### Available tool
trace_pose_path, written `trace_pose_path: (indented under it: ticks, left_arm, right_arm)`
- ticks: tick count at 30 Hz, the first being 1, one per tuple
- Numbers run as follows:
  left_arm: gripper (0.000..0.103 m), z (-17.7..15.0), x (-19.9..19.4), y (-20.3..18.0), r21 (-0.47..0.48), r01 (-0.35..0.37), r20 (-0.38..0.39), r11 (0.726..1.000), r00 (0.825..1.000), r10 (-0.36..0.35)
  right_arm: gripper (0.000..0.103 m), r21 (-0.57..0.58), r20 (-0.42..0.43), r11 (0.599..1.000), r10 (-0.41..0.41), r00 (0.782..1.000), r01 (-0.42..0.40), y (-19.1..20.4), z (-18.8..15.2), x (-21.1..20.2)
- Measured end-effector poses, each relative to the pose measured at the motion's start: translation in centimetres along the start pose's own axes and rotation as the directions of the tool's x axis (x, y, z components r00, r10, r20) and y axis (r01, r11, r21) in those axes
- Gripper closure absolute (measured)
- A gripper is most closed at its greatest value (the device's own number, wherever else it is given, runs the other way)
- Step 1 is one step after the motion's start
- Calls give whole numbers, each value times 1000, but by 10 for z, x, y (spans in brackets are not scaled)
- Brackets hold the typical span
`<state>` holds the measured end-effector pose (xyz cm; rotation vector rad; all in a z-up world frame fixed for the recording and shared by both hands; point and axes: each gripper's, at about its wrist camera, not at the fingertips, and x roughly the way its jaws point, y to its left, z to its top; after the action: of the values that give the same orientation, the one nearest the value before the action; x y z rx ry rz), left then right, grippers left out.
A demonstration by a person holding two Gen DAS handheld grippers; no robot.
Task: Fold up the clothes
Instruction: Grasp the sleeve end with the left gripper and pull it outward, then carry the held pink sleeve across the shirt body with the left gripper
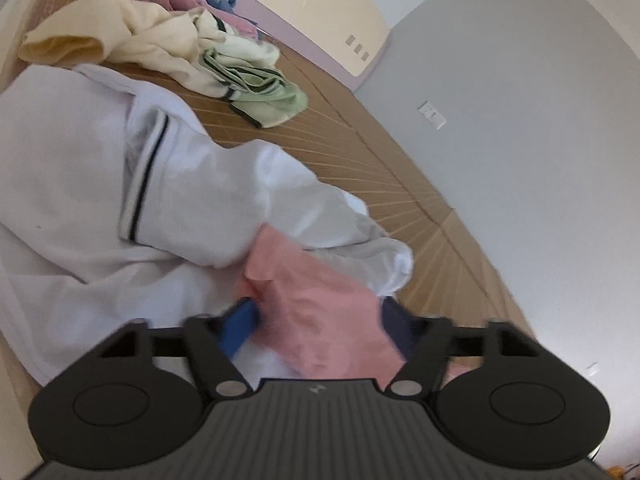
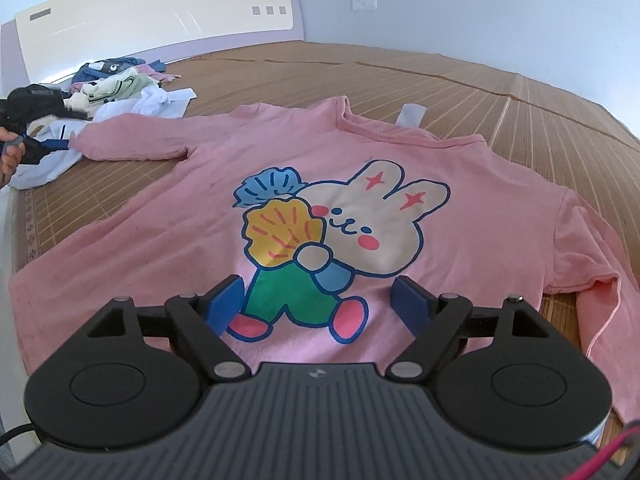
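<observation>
Here, at the far left of the right wrist view, a person's hand [image 2: 9,156] is gripping the left tongs [image 2: 60,145], which are pointing across the bed at the cuff of the pink shirt's [image 2: 168,248] outstretched sleeve. In the left wrist view the left tongs [image 1: 316,324] are angling downward, their blue pads [image 1: 240,326] sitting on either side of that pink sleeve [image 1: 320,304] and clamping the bunched fabric. A white garment [image 1: 100,184] is lying just beside and under the sleeve end, and a cream and green heap of clothes [image 1: 168,52] is lying farther back on the bamboo mat [image 1: 360,148].

Moving rightward, the pink shirt is lying spread flat on the mat [image 2: 440,80] in the middle of the bed, rabbit print [image 2: 360,224] facing up, collar toward the headboard [image 2: 160,16]. The right tongs [image 2: 318,304] are hovering tilted down over the shirt's lower hem, their pads [image 2: 226,304] standing wide apart with nothing gripped between them.
</observation>
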<state>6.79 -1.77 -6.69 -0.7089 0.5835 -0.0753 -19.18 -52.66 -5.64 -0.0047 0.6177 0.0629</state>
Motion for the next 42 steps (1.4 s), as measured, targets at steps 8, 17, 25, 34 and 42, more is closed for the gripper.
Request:
trace_pose_path:
  ticks: [8,17,25,34,42]
  left_arm:
    - [93,-4,-10,-11,107,40,51,993,998,-45]
    - [96,-47,-15,-85,345,306,-71,887,951,-301]
    - [96,-92,-6,-124,393,434,-211,810,901,-380]
    - [96,-140,-9,-161,470,536,-323,701,844,-429]
    - [92,-173,-5,-180,509,610,-437,607,791,-428]
  right_arm:
    - [12,-20,-10,1000,6,1000,-6,2,0,1]
    - [7,-22,-20,1000,5,1000,-5,3,0,3]
    - [2,-12,-31,1000,-3,1000,3,1,0,5]
    - [0,-19,-35,1000,-9,999,8,3,1,5]
    - [0,-30,-34,999,-19,999,18,5,1,5]
